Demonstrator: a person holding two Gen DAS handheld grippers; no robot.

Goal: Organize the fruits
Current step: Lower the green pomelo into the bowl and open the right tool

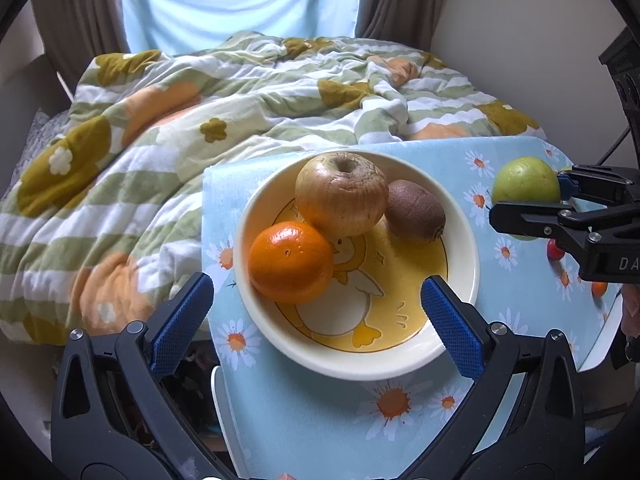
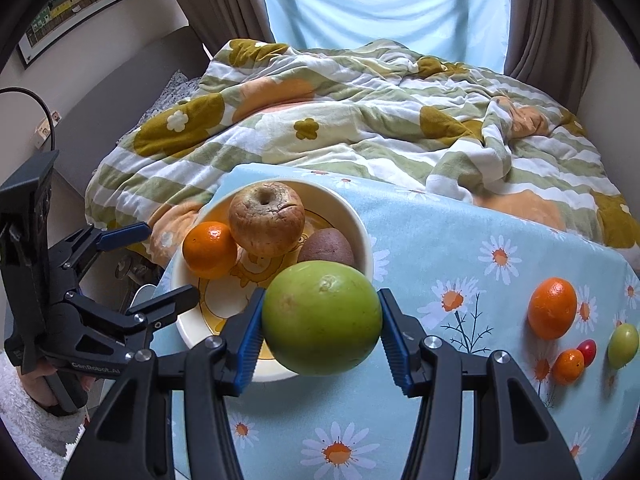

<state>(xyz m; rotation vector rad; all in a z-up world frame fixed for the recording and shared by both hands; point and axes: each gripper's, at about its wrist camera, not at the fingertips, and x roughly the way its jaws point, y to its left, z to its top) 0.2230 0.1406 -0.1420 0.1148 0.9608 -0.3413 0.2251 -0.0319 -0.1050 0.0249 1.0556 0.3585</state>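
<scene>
A cream bowl [image 1: 464, 216] with a yellow duck print sits on the blue daisy cloth. It holds a wrinkled brown apple [image 1: 342, 194], an orange [image 1: 290, 262] and a kiwi [image 1: 416, 212]. My left gripper [image 1: 316, 320] is open and empty, its fingers astride the bowl's near rim. My right gripper [image 2: 320, 320] is shut on a green apple [image 2: 322, 316] and holds it just above the bowl's right edge [image 2: 366, 236]. The green apple also shows in the left wrist view [image 1: 526, 182]. The left gripper [image 2: 158, 264] appears at the bowl's left side.
On the cloth [image 2: 460, 248] to the right lie an orange [image 2: 552, 308], a smaller orange [image 2: 568, 366], a red cherry tomato [image 2: 587, 350] and a small green fruit [image 2: 623, 345]. A rumpled flowered duvet [image 2: 360, 128] covers the bed behind the table.
</scene>
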